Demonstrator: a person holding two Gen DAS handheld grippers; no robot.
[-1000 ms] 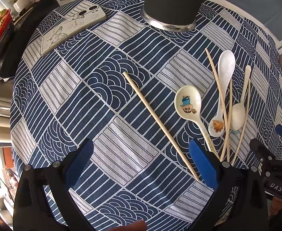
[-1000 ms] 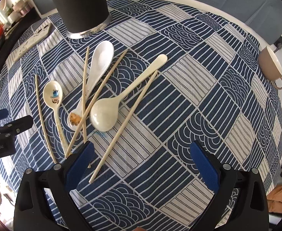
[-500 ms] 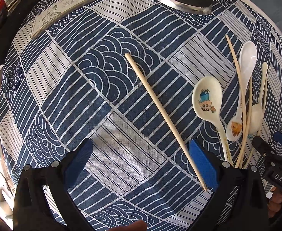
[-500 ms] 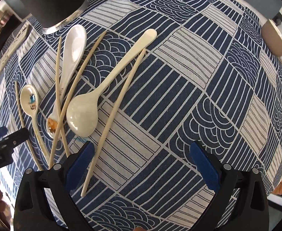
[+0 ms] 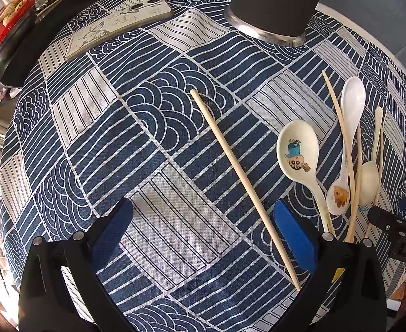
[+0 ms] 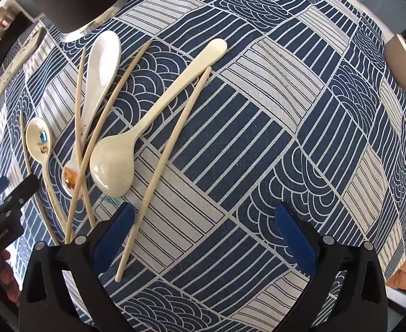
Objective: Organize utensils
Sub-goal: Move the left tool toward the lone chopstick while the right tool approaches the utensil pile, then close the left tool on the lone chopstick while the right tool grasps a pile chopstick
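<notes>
Several wooden chopsticks and three spoons lie loose on a blue patterned tablecloth [image 5: 97,149]. One chopstick [image 5: 241,179] lies alone in front of my left gripper [image 5: 203,229], which is open and empty above the cloth. A cartoon spoon [image 5: 299,160], a white spoon [image 5: 349,127] and a cream spoon [image 6: 136,135] lie in a pile with crossed chopsticks. My right gripper [image 6: 203,235] is open and empty; a chopstick [image 6: 164,171] ends by its left finger. A black utensil holder [image 5: 274,2] stands at the far side.
A phone in a butterfly case [image 5: 117,25] lies at the far left. A beige cup [image 6: 402,61] sits at the right edge of the table. A red tray of food [image 5: 6,25] stands beyond the left edge.
My right gripper has moved forward and lower over the pile, so the spoons and chopsticks look larger. My left gripper dipped toward the cloth and drew back again. Nothing on the cloth has moved.
</notes>
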